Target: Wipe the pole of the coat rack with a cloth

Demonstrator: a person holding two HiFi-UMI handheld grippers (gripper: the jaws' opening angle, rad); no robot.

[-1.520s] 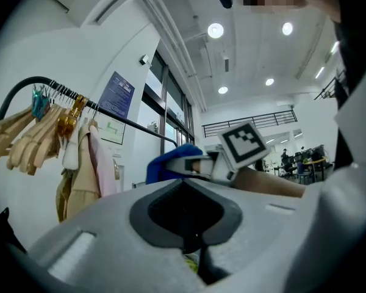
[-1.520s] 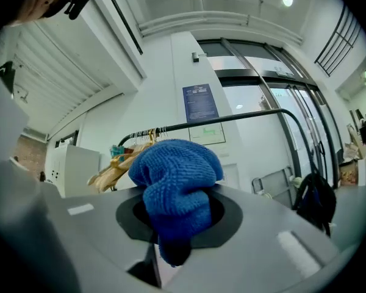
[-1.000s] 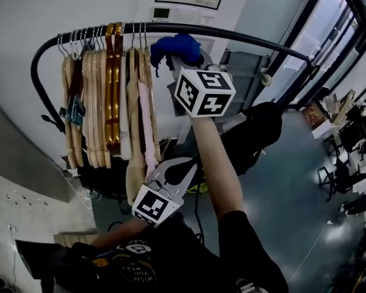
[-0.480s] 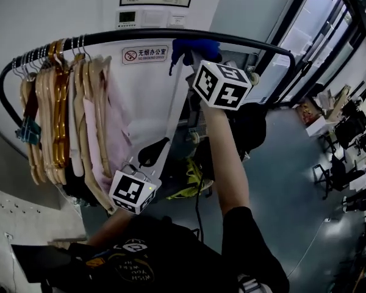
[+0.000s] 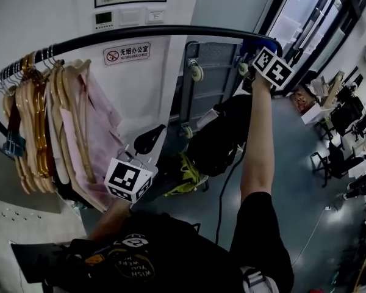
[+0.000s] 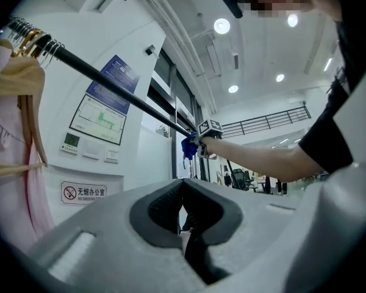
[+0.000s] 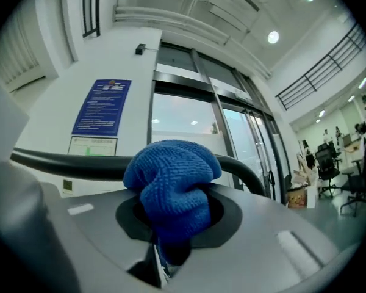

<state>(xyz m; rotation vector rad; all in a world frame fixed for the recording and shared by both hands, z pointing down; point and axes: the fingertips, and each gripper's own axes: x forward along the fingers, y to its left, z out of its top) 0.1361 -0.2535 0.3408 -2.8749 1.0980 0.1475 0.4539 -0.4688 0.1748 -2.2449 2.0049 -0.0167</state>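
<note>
Right gripper (image 5: 257,52) slid cloth (image 7: 171,179) rightward along pole (image 5: 140,34), seemingly touching.

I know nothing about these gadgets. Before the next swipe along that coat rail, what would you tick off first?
1. Cloth clamped in the right tongs: ok.
2. Cloth against the pole: ok, it looks bunched onto it.
3. Straight pole ahead to the right: not ok, the pole bends downward just past the cloth.
4. Hangers clear of the cloth: ok, they are crowded at the far left end.
5. Left tongs out of the way: ok, they are shut, empty and held low.
</note>
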